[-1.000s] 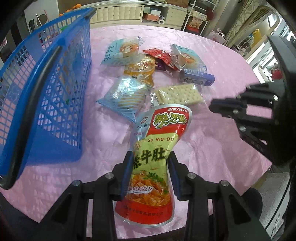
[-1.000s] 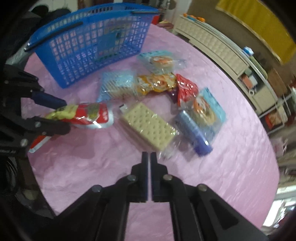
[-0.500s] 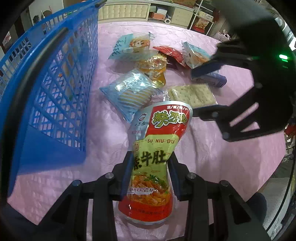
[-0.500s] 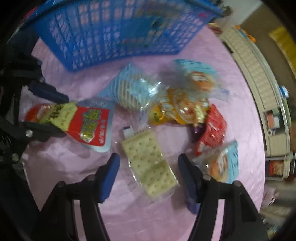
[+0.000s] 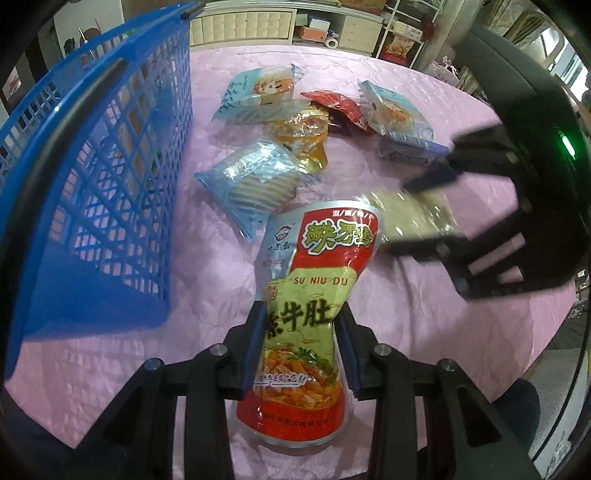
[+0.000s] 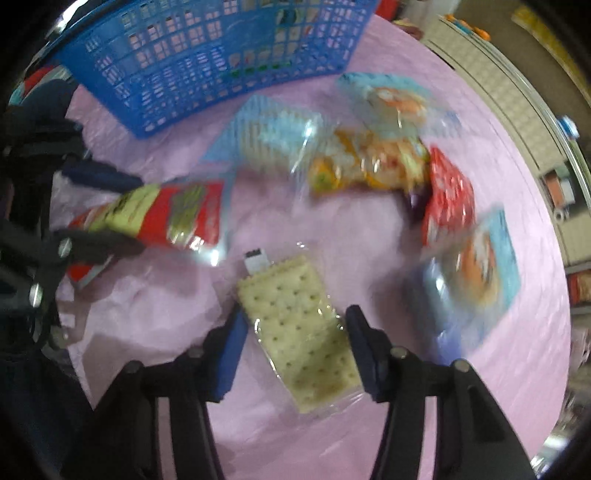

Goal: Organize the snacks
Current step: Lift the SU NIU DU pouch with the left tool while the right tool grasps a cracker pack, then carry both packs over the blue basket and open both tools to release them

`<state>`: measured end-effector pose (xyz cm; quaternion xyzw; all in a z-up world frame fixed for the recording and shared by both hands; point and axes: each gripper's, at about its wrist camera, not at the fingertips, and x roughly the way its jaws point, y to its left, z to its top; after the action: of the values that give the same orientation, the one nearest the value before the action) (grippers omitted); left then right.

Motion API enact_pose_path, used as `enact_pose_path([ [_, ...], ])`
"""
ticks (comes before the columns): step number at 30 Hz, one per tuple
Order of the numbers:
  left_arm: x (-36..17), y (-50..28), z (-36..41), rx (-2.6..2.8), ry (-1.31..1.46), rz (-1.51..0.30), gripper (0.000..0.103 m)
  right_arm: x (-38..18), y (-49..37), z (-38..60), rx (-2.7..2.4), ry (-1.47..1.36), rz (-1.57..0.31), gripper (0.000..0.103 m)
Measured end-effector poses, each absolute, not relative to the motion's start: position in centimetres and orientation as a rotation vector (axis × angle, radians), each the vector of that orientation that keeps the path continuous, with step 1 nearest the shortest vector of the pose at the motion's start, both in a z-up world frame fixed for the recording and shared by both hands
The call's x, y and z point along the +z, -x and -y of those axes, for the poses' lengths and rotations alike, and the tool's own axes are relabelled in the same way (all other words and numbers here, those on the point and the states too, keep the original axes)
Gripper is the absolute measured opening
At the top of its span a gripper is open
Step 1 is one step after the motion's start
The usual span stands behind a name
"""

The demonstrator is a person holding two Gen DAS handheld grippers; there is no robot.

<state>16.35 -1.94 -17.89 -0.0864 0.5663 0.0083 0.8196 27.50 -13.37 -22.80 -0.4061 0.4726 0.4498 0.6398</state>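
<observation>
A cream tufted cabinet is standing beyond the pink-clothed table, with white shelving sitting right of the cabinet.

A pink quilted cloth covers the round surface to its far edge, beyond which stand a cream tufted bench and white shelving stacked with boxes, while a long cream cabinet runs past the surface's right edge.

Red snack bag, Latin print: "SU NIU DU".
Same bag, large characters: "牛肚"; remaining text illegible.
</observation>
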Motion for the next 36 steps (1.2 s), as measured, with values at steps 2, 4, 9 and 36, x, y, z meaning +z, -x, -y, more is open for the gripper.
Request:
enact_pose_path([
  [2, -17.6, -16.1, 2.0, 0.017, 0.183, -1.200, 0.035, -22.7, -26.2, 14.9, 0.990, 0.877, -1.078, 0.058],
  [4, -17.3, -15.7, 2.2, 0.017, 0.178, -1.195, 0.035, -22.2, -24.7, 16.8, 0.950, 0.795, -1.085, 0.058],
  [9, -16.6, -14.6, 2.7, -0.002, 0.168, -1.177, 0.035, -20.2, -21.4, 20.4, 0.855, 0.625, -1.084, 0.058],
  [36, -0.5, -7.5, -2.7, -0.123, 0.120, -0.890, 0.035, -3.3, -11.9, 17.6, 0.591, 0.214, -0.769, 0.058],
])
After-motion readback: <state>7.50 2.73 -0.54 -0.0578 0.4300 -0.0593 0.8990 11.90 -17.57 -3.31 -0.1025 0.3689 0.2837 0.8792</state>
